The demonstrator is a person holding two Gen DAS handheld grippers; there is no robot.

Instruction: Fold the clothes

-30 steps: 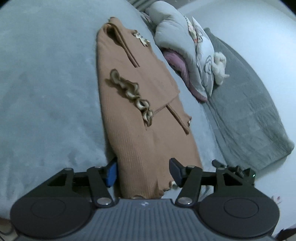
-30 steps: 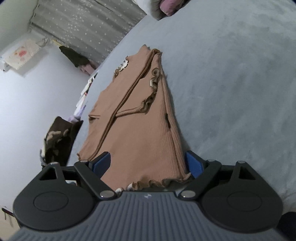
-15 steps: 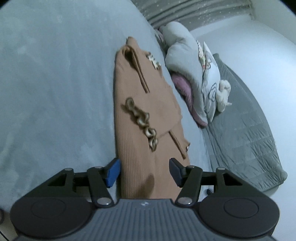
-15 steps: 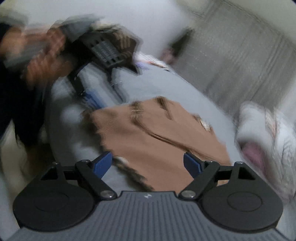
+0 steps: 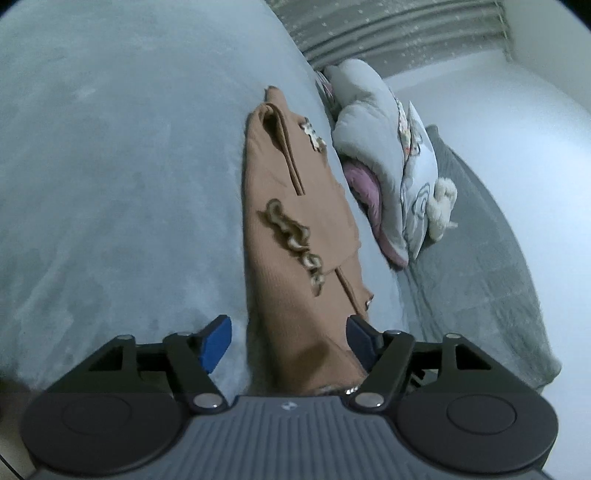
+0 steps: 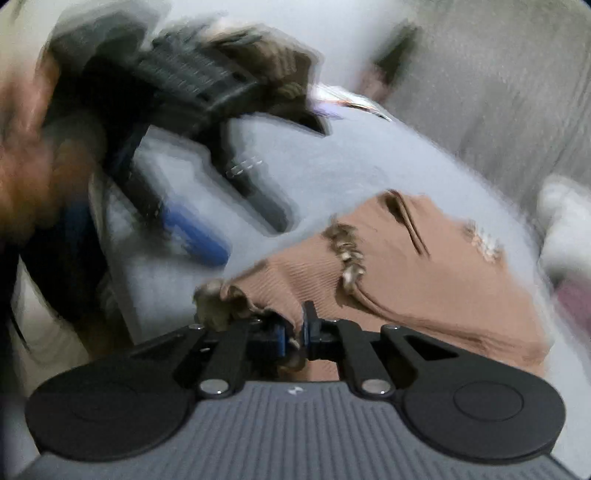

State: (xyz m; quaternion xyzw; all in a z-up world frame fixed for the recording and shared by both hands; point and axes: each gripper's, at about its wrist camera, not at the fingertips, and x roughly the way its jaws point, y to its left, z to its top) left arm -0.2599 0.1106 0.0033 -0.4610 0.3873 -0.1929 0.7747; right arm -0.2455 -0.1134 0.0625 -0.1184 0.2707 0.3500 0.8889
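Note:
A brown ribbed garment (image 5: 291, 236) with ruffled trim lies folded lengthwise on the grey bed (image 5: 110, 166). My left gripper (image 5: 288, 338) is open, its blue pads either side of the garment's near hem, just above it. In the right wrist view the garment (image 6: 424, 273) lies ahead, and my right gripper (image 6: 293, 334) is shut on its ruffled hem corner. The left gripper (image 6: 192, 236) shows blurred at the upper left of that view, held by a hand.
A pile of grey and white pillows with a pink one (image 5: 384, 166) lies beside the garment on the right. A grey quilt (image 5: 487, 280) covers the far right. A curtain (image 5: 388, 29) hangs behind.
My right gripper swung round to the hem's side and closed on the ruffled corner. My left gripper stayed open over the hem, moving slightly back.

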